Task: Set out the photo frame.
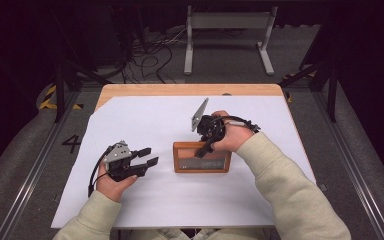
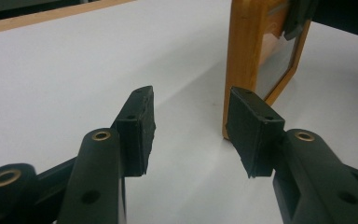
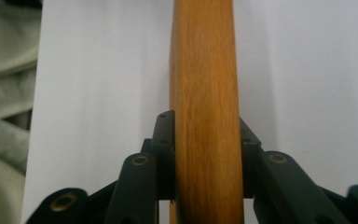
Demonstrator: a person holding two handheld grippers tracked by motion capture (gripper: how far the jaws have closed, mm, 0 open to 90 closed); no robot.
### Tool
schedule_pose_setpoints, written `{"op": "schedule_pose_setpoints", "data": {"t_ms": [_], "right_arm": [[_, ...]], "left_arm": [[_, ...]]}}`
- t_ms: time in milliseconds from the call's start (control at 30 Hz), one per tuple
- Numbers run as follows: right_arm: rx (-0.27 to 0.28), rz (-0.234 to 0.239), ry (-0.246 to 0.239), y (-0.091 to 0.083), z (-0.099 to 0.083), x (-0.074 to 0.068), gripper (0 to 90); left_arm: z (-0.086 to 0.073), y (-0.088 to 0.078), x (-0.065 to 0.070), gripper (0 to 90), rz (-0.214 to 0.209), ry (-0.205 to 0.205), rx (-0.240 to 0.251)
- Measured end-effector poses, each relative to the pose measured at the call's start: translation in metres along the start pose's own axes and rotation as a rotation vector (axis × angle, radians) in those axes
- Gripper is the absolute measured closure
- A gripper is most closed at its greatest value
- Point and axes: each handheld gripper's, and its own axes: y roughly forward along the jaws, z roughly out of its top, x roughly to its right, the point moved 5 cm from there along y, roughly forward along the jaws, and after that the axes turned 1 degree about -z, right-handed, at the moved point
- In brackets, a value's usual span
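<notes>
Tongs, left (image 1: 146, 156): nearest the person, resting low on the white sheet (image 1: 140, 200) at the counter's left half, jaws spread and empty, tips aimed rightward at the frame's short left end. In the left gripper view the frame's (image 2: 242, 60) wooden end post stands just past the right pad (image 2: 254, 133), apart from it; bare sheet lies between the pads.

Frame (image 1: 202, 157): wooden, rectangular, glazed, lying near the counter's middle on the sheet. Long axis runs left to right across the counter, parallel to the person's edge; glass faces up. One long rail is toward the person, the other away.

Tongs, right (image 1: 203, 148): just beyond, coming down from the far side onto the frame's far long rail, grey plate (image 1: 199, 114) tilted up behind. In the right gripper view the rail (image 3: 205, 107) runs straight up between the two pads (image 3: 165, 149), which sit against both its sides; grasping the rail, with no gap to be seen. A pale sleeve (image 3: 2, 93) shows at that view's left.

Counter (image 1: 190, 90): wooden edge visible beyond the sheet's far border.
</notes>
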Motion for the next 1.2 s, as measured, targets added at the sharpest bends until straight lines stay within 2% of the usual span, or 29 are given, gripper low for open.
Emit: {"op": "schedule_pose_setpoints", "data": {"t_ms": [100,233,300,400,467,500,533,633,667,700,800,867,967,1100,1167,1200], "right_arm": [[0.036,-0.062,0.056,-0.004,-0.003,0.006,48.4],[0.081,-0.102,0.094,-0.006,-0.008,0.012,36.2],[0.097,-0.123,0.134,-0.010,-0.013,0.014,34.0],[0.178,-0.161,0.164,-0.020,-0.019,0.011,34.1],[0.199,-0.179,0.168,-0.024,-0.022,0.009,33.9],[0.226,-0.207,0.182,-0.030,-0.026,0.007,33.0],[0.289,-0.250,0.205,-0.040,-0.035,0.002,31.8],[0.352,-0.314,0.250,-0.051,-0.054,-0.005,28.2],[0.352,-0.314,0.250,-0.051,-0.054,-0.005,28.2],[0.371,-0.334,0.263,-0.053,-0.061,-0.008,28.1],[0.455,-0.375,0.307,-0.060,-0.085,-0.021,25.4],[0.494,-0.394,0.316,-0.063,-0.098,-0.028,23.5],[0.554,-0.433,0.361,-0.068,-0.124,-0.039,20.1],[0.602,-0.465,0.430,-0.068,-0.156,-0.047,17.6],[0.614,-0.468,0.453,-0.064,-0.168,-0.049,17.2],[0.614,-0.468,0.453,-0.064,-0.168,-0.049,17.2]], "left_arm": [[0.000,0.000,0.000,51.9,0.000,0.004,0.001],[0.000,0.001,-0.001,51.5,0.001,0.005,0.001],[0.000,0.001,0.000,51.3,0.000,0.002,0.001],[0.000,0.001,0.000,51.0,-0.001,0.003,-0.001],[0.000,0.001,0.000,50.7,0.000,0.004,-0.003],[0.000,0.000,0.000,50.7,0.005,0.004,-0.006],[0.000,0.000,0.000,50.3,0.005,0.004,-0.006],[-0.001,0.001,0.001,49.7,0.006,0.005,-0.011],[-0.001,0.001,0.002,49.7,0.008,0.004,-0.013],[0.000,0.000,0.002,49.6,0.011,0.006,-0.016],[-0.001,0.000,0.003,48.8,0.014,0.004,-0.022],[-0.001,0.001,0.003,48.0,0.011,0.008,-0.030],[0.000,0.002,0.005,47.1,0.011,0.007,-0.031],[-0.001,0.001,0.007,45.6,0.010,0.014,-0.034],[-0.002,-0.001,0.007,45.2,0.010,0.011,-0.034],[-0.002,-0.002,0.007,45.2,0.011,0.004,-0.029]]}}
